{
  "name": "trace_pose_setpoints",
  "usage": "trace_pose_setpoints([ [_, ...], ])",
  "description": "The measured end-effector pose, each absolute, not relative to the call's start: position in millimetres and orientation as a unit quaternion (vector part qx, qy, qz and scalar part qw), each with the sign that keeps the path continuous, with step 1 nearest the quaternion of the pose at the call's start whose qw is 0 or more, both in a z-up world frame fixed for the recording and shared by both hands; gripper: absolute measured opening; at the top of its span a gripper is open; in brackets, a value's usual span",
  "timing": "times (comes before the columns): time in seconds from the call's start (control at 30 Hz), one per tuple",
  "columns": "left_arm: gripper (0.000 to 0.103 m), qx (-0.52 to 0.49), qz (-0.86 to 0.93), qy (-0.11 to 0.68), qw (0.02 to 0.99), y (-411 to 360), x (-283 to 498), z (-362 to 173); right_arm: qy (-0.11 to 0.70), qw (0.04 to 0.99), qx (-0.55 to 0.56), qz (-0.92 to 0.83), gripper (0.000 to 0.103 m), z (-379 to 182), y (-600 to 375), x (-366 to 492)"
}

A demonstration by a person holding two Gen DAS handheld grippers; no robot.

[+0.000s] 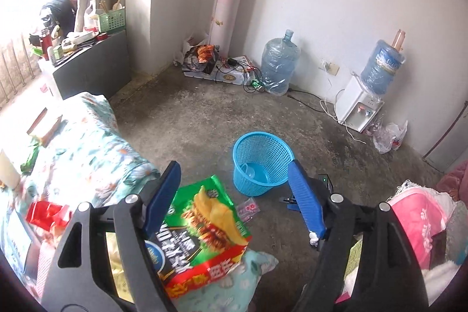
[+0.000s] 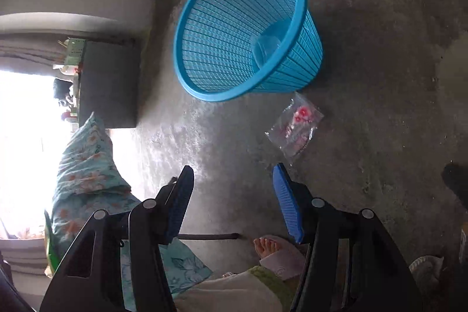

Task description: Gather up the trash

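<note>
A blue mesh waste basket stands on the concrete floor; it also shows in the right wrist view. A small clear wrapper with pink print lies on the floor beside it, also in the right wrist view. My left gripper is open; a green and red snack bag lies on the bed edge between its jaws, against the left finger. My right gripper is open and empty above the floor, short of the wrapper.
A floral bedspread with red and green wrappers is at left. Pink bedding is at right. Water jug, dispenser, cables and bags line the far wall. A person's foot is near the right gripper.
</note>
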State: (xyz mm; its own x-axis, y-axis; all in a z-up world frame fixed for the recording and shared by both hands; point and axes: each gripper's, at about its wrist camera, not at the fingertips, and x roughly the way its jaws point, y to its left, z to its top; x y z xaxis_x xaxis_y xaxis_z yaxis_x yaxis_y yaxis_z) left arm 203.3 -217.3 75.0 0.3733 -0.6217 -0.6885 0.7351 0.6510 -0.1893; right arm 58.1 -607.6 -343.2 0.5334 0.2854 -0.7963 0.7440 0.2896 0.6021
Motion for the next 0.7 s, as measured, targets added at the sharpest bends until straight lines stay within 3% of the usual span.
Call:
trace_pose_setpoints([
  [0.23,0.077,0.057,-0.358,0.372,0.855,-129.1,193.0,78.8,0.484,0.63,0.551,-0.255,0.057,-416.3,-616.4,61.7],
  [0.53,0.077,0.011,-0.289,0.374,0.881,-60.9,214.8,72.4,0.563,0.719,0.335,-0.234,0.057,-476.9,-602.3,135.9],
  [0.7,0.077,-0.01,-0.267,0.388,0.882,-49.8,230.3,64.2,0.555,0.717,0.331,-0.261,0.057,-506.9,-606.9,144.9],
])
